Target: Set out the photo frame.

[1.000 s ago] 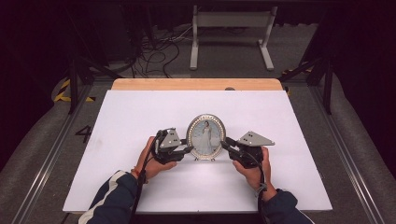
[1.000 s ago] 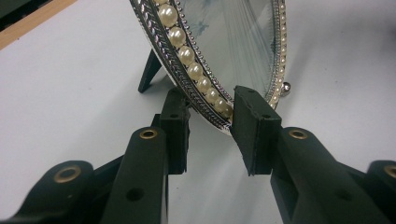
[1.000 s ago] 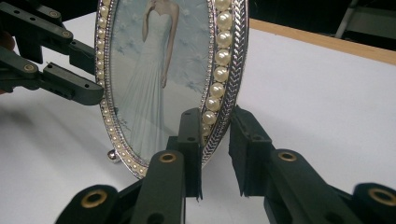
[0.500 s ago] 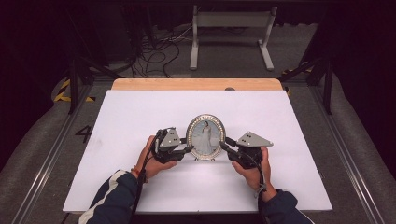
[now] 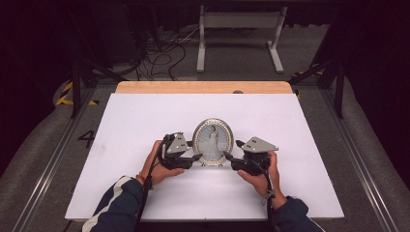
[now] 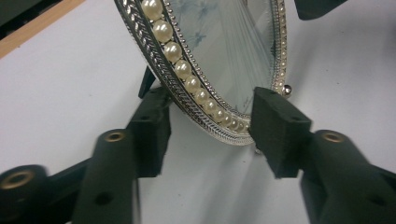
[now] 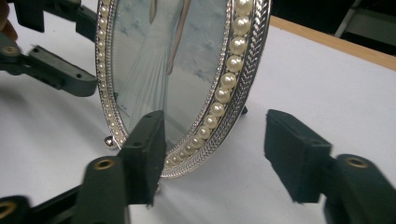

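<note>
An oval silver photo frame (image 5: 212, 141) with a pearl rim stands upright in the middle of the white table (image 5: 140, 121), showing a figure in a long dress. My left gripper (image 5: 197, 157) is at its lower left and open. In the left gripper view the jaws (image 6: 210, 126) straddle the frame's pearl edge (image 6: 184, 77) without pinching it. My right gripper (image 5: 227, 157) sits at the lower right, also open. Its jaws (image 7: 215, 140) stand either side of the frame's rim (image 7: 231, 74), one in front of the glass and one behind.
A wooden strip (image 5: 203, 87) runs along the table's far edge. Beyond it on the grey floor lie cables (image 5: 164, 48) and a metal stand (image 5: 239, 29). Metal rails (image 5: 53, 159) flank the table.
Both grippers have edged slightly inward toward the frame. The frame itself has not moved.
</note>
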A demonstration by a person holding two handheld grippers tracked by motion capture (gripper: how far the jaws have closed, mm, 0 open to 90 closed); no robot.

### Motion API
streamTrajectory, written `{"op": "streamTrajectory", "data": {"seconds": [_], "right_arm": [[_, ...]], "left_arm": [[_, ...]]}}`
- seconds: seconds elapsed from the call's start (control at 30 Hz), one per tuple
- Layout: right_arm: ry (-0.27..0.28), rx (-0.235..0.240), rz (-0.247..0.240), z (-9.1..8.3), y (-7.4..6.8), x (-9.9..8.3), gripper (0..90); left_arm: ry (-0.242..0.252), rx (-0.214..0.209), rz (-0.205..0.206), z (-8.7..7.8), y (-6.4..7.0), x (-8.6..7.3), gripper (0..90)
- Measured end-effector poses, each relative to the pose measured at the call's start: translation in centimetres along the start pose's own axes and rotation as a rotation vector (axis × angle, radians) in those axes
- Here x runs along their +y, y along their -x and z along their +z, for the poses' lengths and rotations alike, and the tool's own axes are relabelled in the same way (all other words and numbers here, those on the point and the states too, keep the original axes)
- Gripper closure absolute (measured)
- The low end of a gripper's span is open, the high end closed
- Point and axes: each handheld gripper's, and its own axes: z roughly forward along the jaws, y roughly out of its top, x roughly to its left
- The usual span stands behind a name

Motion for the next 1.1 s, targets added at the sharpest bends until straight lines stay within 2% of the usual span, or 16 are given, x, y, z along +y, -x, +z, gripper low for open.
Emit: {"op": "streamTrajectory", "data": {"seconds": [0.13, 0.2, 0.4, 0.57, 0.73, 0.9, 1.1], "right_arm": [[-0.025, -0.004, -0.013, 0.3, -0.1, 0.0, 22.9], [-0.038, -0.006, -0.031, 0.5, -0.2, 0.1, 17.2], [-0.058, 0.012, -0.029, 0.7, 0.0, 0.0, 7.3], [-0.071, -0.007, -0.032, 0.7, 0.2, 0.0, 7.8], [-0.085, -0.005, -0.061, 0.5, 0.3, 0.3, 9.7], [-0.095, -0.022, -0.097, 0.4, 0.2, 0.4, 10.5], [-0.105, -0.024, -0.116, -0.1, 0.5, 0.4, 11.3]], "left_arm": [[-0.015, 0.011, -0.016, 0.2, 0.1, 0.0, 24.6], [-0.014, -0.007, -0.035, 0.3, 0.1, 0.0, 18.3], [-0.029, -0.004, -0.061, 0.6, 0.0, -0.3, 8.5], [-0.045, 0.026, -0.035, 0.5, 0.1, -0.2, 7.8], [-0.060, 0.065, -0.003, 0.1, 0.3, -0.3, 8.6], [-0.062, 0.073, 0.007, -0.4, 0.3, -0.4, 8.6], [-0.065, 0.089, 0.023, -1.2, 0.4, -0.7, 8.7]]}}
